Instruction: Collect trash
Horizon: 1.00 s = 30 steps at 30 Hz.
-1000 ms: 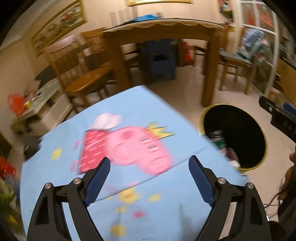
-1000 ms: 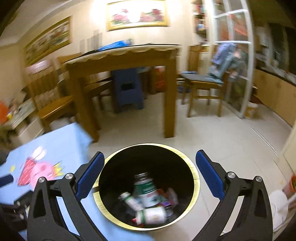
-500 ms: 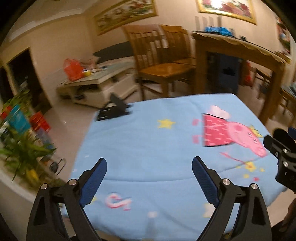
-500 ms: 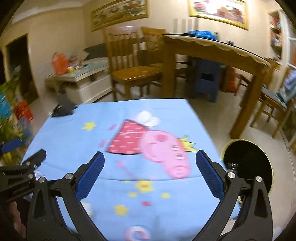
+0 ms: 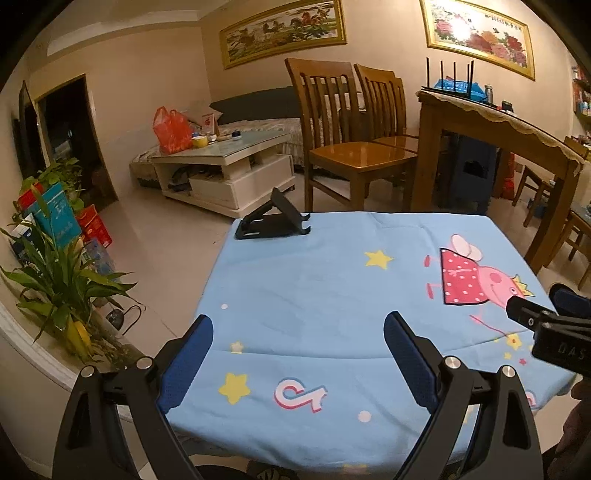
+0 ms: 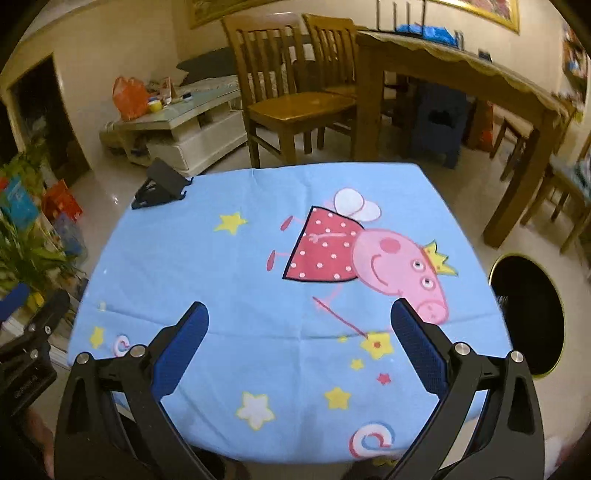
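text 1: "DAS", white letters on the black body of the right gripper (image 5: 561,332), right edge of the left wrist view, cut off by the frame | text 2: small print on the left gripper (image 6: 26,354), lower left of the right wrist view, too blurred to read | text 3: small writing on the flower painting (image 5: 476,35), upper right of the left wrist view, not readable

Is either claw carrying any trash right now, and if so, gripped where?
Nothing is held. The left claw and right claw are both open and empty above the blue cartoon-print tablecloth.
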### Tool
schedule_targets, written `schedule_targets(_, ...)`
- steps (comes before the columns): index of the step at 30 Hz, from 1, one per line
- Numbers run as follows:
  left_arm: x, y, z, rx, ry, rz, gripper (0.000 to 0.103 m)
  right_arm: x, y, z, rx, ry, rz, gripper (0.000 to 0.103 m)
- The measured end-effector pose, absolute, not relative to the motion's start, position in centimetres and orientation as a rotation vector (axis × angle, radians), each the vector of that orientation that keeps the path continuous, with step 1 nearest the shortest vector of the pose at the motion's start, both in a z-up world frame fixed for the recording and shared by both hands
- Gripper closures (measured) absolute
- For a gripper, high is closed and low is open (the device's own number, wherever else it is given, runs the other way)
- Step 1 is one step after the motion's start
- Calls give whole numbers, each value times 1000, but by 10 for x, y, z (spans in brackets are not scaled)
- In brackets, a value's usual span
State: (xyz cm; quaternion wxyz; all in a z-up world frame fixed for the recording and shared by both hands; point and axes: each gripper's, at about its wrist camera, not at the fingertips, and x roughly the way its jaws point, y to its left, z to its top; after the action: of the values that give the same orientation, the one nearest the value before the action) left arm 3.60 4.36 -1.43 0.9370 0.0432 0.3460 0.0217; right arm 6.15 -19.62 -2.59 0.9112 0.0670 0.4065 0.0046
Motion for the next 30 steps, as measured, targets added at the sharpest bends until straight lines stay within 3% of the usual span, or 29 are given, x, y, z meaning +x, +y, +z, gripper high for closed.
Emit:
schedule_targets(10,15,20,19,86,641,22,7,12,-205,39,44,596,26,6)
schedule_targets(30,3,9,31,83,620,-13,7,0,-220,36,76,627,52,5)
